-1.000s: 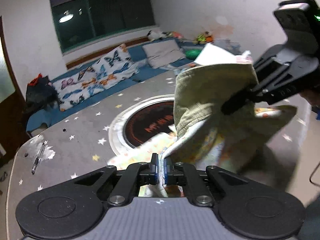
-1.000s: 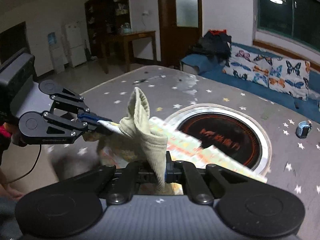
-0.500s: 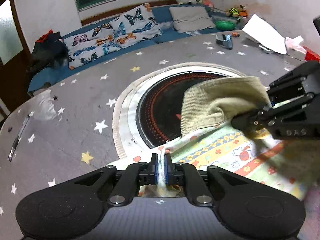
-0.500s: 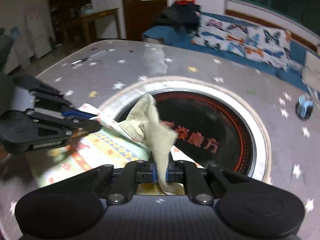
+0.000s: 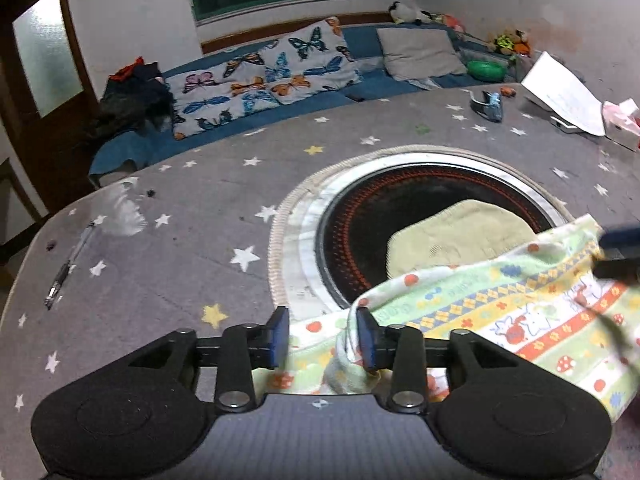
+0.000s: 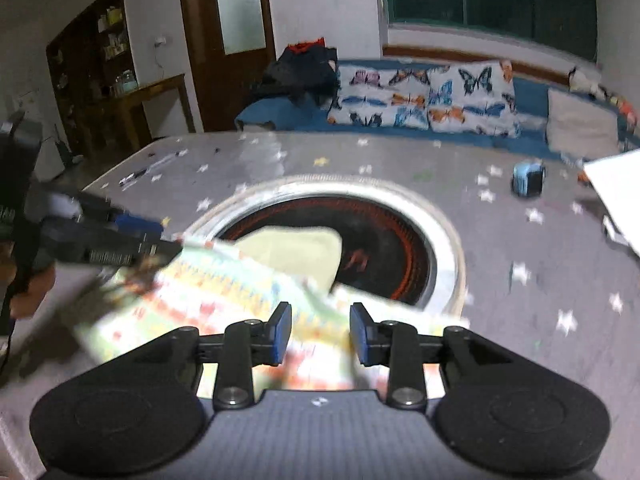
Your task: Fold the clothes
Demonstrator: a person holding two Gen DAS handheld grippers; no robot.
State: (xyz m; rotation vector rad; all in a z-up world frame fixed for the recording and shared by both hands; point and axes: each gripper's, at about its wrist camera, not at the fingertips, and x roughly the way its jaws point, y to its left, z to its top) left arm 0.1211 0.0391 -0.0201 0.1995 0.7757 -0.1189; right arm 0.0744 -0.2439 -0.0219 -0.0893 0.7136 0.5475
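A small garment with a bright cartoon print lies on the table. Its pale green corduroy part rests flat on the round black hotplate. My left gripper is open over the garment's near left corner, and a bunched cloth edge touches its right finger. The right gripper's tip shows blurred at the garment's right edge. In the right wrist view my right gripper is open above the blurred garment. The left gripper reaches in from the left.
The grey starred tablecloth covers the table. A pen lies at the left, and a blue-black object, white paper and a tissue box at the far right. A sofa with butterfly pillows stands behind.
Both grippers carried the garment down from mid-air onto the table, then opened and let go of it. The corduroy part now lies flat on the hotplate.
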